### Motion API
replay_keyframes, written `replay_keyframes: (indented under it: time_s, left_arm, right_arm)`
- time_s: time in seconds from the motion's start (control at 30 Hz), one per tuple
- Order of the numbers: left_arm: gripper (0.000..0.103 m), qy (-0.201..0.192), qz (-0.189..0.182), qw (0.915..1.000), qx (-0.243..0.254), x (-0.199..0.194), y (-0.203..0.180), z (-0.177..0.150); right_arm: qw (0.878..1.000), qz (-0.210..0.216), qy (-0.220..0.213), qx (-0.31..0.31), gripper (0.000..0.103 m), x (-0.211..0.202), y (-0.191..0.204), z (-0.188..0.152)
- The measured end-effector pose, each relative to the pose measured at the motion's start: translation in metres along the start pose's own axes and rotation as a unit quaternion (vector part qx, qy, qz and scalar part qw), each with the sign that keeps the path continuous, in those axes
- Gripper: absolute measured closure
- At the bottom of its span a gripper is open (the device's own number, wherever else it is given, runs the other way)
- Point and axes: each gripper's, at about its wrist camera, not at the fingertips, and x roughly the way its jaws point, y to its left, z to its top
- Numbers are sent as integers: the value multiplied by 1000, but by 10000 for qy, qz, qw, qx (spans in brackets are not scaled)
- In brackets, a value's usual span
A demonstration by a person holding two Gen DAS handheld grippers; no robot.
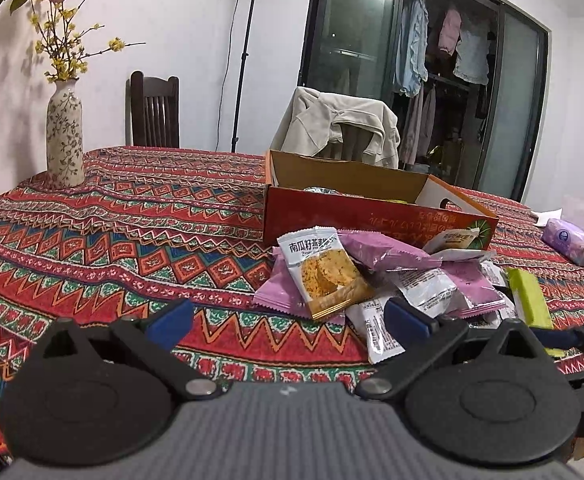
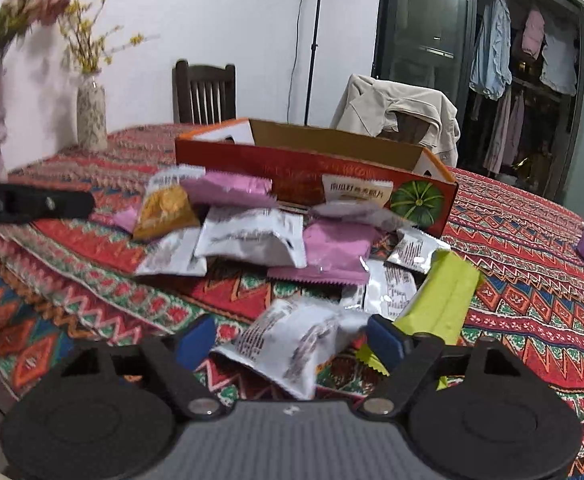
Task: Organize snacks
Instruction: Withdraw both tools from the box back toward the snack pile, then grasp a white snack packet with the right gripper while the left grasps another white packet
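A pile of snack packets point(image 1: 392, 280) lies on the patterned tablecloth in front of an open red cardboard box point(image 1: 372, 212). The pile holds pink, white, orange-biscuit point(image 1: 328, 272) and green point(image 1: 530, 300) packets. My left gripper point(image 1: 287, 318) is open and empty, low over the cloth just before the pile. In the right wrist view the pile point(image 2: 292, 240) and the box point(image 2: 312, 164) show again. My right gripper point(image 2: 292, 340) is open with a white packet point(image 2: 292, 340) lying between its blue pads, not clamped. A green packet point(image 2: 440, 300) lies beside its right finger.
A patterned vase with yellow flowers point(image 1: 65, 136) stands at the back left of the table. A purple tissue pack point(image 1: 568, 240) lies at the right. Chairs point(image 1: 153, 108), one with a beige jacket point(image 1: 344, 124), stand behind the table. The left gripper's body point(image 2: 31, 202) shows at the right view's left.
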Motion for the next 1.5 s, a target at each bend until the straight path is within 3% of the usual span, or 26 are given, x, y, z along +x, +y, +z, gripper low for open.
replay_keyframes:
  time_s: [0.07,0.1,0.23,0.47,0.77,1.03,1.5]
  left_arm:
    - [0,2,-25,10000,-10,-1,1,-1]
    - [0,8,-32,10000,-8,-1,1,-2]
    - [0,62,-37,10000,-22,2,1,-4]
    - [0,138,1,9999,-5,7,-4,-5]
    - [0,182,137,9997,35,26,-16,9]
    - [0,457,20,9987,235,48,-45,7]
    - [3,874,312,9941,553,79,-85,3]
  right_arm:
    - [9999,80,-62,125,45,-1,-3,-1]
    - [9998,79,-70,159,58,-1,-3,-1]
    - [9997,70,-132,175,61,-4,-3,-2]
    - [9982,110,-494,311,63,-16,-11,2]
    - [9945,-135,-872,557,63,-14,-38,19]
    - [9925,-151,-967,735,63,-4,-55,23]
    - [9899,22,-1027,978,63,-4,-75,10]
